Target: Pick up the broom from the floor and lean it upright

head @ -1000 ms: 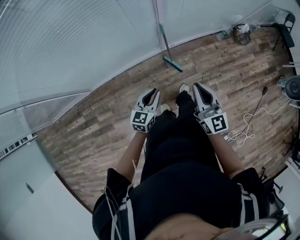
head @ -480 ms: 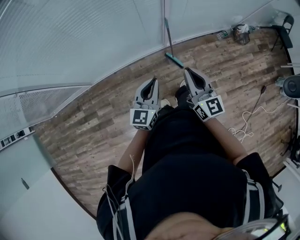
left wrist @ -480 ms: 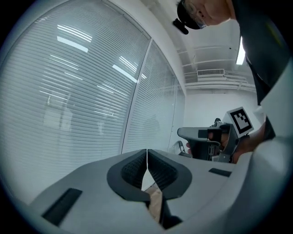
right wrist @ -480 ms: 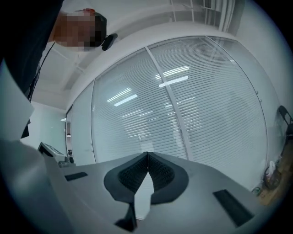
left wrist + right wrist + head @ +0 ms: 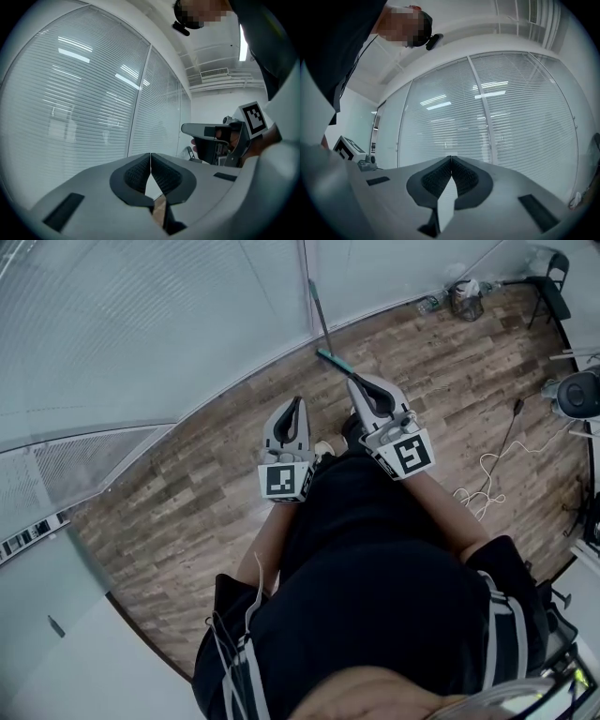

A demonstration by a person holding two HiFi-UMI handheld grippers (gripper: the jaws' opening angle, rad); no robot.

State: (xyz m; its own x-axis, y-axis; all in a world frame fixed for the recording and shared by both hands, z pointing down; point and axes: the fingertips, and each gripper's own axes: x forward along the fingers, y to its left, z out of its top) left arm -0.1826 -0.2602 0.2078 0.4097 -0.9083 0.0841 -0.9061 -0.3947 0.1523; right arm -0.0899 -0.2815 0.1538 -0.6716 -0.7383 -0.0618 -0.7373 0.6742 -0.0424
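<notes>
The broom [image 5: 319,317] has a thin teal handle that leans upright against the glass wall's frame. Its teal head [image 5: 329,357] rests on the wood floor, partly hidden behind my right gripper. In the head view, my left gripper [image 5: 298,401] and right gripper [image 5: 352,381] are held level in front of me, pointing at the wall and well short of the broom. Both are shut with nothing between the pads, as seen in the left gripper [image 5: 150,154] and right gripper [image 5: 451,158] views. The right gripper [image 5: 187,127] also shows in the left gripper view.
A glass wall with blinds [image 5: 187,324] runs along the far side. A dark bin [image 5: 462,298], bottles [image 5: 427,304] and a chair [image 5: 548,287] stand at the far right. A white cable [image 5: 483,484] lies on the floor, with a round black device [image 5: 577,395] beside it.
Both grippers have risen and moved out toward the glass wall. The left jaws have come together, empty. The broom stays leaning where it was.
</notes>
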